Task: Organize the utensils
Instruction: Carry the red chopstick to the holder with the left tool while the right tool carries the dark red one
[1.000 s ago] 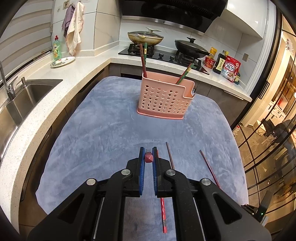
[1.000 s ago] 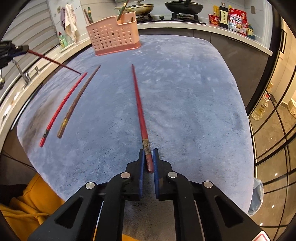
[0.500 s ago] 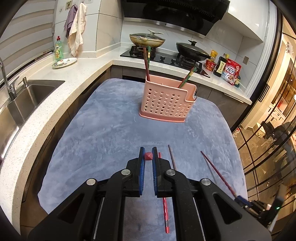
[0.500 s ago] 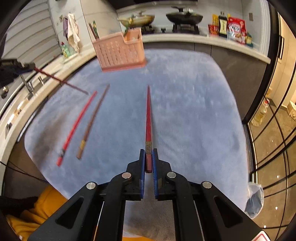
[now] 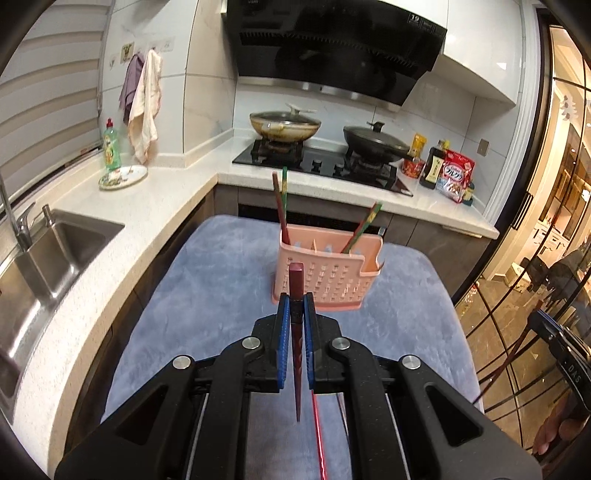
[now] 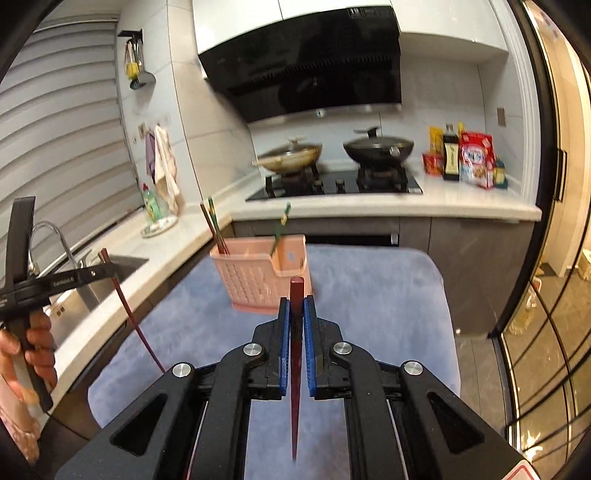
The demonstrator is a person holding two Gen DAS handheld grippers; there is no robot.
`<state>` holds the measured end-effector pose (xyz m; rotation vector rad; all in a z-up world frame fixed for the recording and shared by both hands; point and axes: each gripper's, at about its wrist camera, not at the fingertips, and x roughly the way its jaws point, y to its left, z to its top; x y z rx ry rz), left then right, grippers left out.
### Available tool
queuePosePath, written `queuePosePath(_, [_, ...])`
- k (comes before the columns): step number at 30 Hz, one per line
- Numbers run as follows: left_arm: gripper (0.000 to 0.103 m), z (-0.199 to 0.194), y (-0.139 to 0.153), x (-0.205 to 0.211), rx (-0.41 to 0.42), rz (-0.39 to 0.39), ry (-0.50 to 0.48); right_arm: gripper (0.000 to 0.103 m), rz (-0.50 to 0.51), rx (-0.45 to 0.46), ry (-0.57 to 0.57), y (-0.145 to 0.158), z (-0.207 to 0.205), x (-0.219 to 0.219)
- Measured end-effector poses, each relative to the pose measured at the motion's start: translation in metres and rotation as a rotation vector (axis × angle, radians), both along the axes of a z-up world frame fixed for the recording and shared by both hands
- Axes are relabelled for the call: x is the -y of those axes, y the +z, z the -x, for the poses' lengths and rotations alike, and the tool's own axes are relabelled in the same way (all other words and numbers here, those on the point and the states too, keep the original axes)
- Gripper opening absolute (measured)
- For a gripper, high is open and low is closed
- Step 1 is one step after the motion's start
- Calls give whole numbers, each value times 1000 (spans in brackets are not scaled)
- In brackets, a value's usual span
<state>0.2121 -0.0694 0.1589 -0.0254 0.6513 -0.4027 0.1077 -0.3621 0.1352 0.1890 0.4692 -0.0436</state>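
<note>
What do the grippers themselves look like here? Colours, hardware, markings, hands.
Both the left gripper and right gripper are matte black linkage frames with silver pivot bolts and blue ribbed fingers. The right wrist view shows white lettering along the left gripper's side and a bare hand on its black handle.

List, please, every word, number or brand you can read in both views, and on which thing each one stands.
"12": range hood, upper right corner; the smaller print beside it is unreadable.
"DXS": side of the right hand-held gripper.
Left hand-held gripper: white print, too blurred.
Red snack bag: large characters, not readable.
Dark sauce bottle: label too small.
</note>
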Motion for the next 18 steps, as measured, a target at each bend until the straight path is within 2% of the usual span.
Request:
queuePosePath(9, [7,-52,55,20,106,46,-7,7,-86,125,7,49,-77,-1])
queuePosePath(18, [7,-106,98,39,248,105,12,8,-107,238,-2,95,-164,-7])
